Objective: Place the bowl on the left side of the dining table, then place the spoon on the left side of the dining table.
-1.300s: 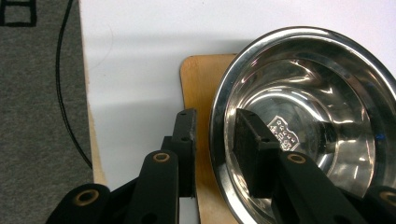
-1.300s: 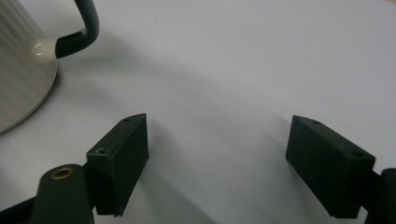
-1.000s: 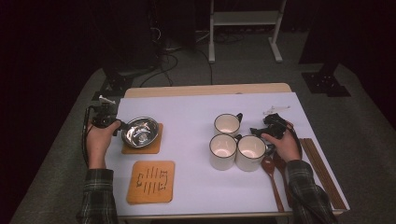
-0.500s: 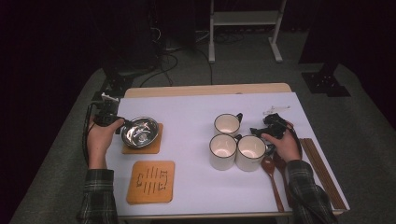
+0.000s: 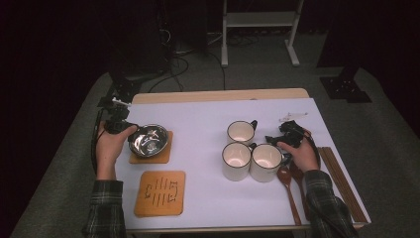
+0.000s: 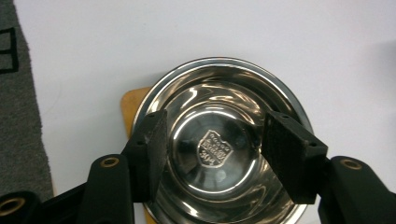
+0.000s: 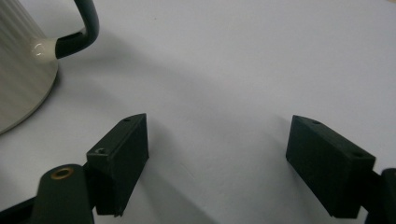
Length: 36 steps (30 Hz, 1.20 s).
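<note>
On the left coaster [image 5: 150, 154] – steel bowl [image 5: 148, 140] sits upright, set down | your left tool [image 6: 212, 147]: jaws have just been opening, now apart and clear of the rim, bowl released | right tool [image 7: 217, 154]: apart over bare bench [image 7: 243, 70] beside the mug [image 7: 21, 70] – idle

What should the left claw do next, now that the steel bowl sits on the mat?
Probably draw the left claw back and up, clear of the bowl. Its jaws have just been opening and now stand apart over the bowl without pressing the rim, and the bowl rests on the wooden mat. The other mat lies bare.
</note>
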Tool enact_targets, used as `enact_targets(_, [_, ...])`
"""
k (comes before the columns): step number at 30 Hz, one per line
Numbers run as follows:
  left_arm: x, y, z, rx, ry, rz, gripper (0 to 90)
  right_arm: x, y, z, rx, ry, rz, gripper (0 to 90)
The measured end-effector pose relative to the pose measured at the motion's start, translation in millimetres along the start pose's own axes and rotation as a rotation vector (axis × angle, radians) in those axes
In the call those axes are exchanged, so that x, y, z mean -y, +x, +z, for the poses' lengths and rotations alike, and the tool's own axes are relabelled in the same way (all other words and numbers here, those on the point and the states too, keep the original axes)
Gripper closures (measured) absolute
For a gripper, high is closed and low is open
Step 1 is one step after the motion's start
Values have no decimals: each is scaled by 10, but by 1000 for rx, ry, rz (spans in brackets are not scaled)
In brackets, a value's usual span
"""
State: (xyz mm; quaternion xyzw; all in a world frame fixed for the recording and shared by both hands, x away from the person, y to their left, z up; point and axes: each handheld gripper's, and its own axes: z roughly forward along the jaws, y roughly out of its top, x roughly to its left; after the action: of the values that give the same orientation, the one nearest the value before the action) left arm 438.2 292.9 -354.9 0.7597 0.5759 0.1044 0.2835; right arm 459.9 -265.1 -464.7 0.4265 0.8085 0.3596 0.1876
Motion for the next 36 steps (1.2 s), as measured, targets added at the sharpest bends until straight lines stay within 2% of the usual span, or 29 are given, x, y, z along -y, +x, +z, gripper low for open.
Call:
enact_targets(13, [-18, -143, -1, 53, -16, 17, 363, -1, -1, 0, -1, 1, 1, 194])
enact_targets(36, [-14, -416, -1, 128, -36, 76, 324, -2, -3, 0, -1, 2, 1, 194])
